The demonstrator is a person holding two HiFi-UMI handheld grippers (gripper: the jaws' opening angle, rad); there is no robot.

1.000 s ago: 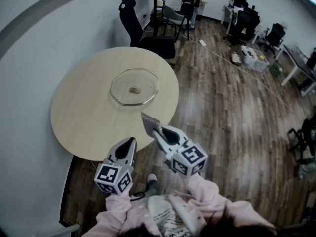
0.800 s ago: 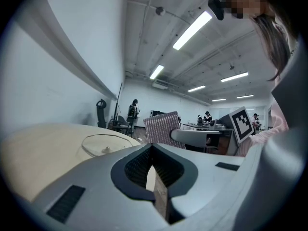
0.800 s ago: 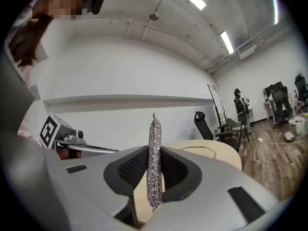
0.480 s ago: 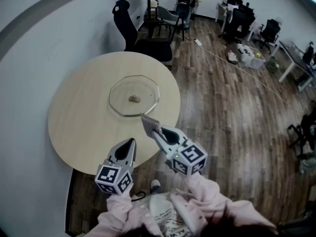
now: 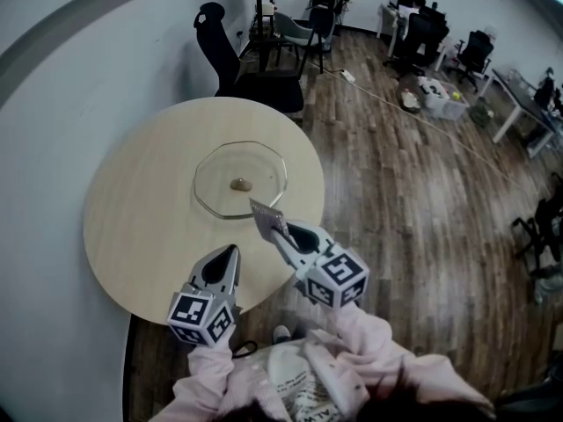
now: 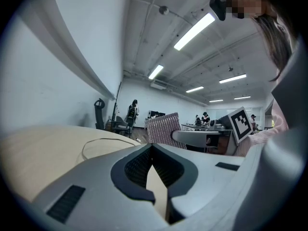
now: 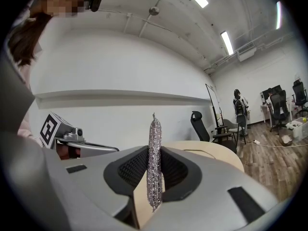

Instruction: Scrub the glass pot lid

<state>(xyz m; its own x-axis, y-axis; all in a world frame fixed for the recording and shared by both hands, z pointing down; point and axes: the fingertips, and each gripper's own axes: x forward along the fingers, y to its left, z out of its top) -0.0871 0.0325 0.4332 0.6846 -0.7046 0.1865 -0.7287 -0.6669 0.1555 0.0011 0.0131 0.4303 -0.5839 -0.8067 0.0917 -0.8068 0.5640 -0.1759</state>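
Overhead, a glass lid [image 5: 240,174] lies flat near the middle of a round table [image 5: 141,227]. Both grippers hover over the table's near edge, clear of the lid: the left gripper [image 5: 232,250] to the left, the right gripper [image 5: 278,232] beside it with a scrub pad [image 5: 266,217] pointing at the lid. The left gripper view shows its jaws pressed together, empty. The right gripper view shows its jaws clamping the pad upright, edge-on; a faint outline on the table beyond is probably the lid.

Bright, even light falls from ceiling tube lamps [image 6: 195,31], leaving only soft shadows. Every view bends strongly at its edges. The gripper views have dark corners.
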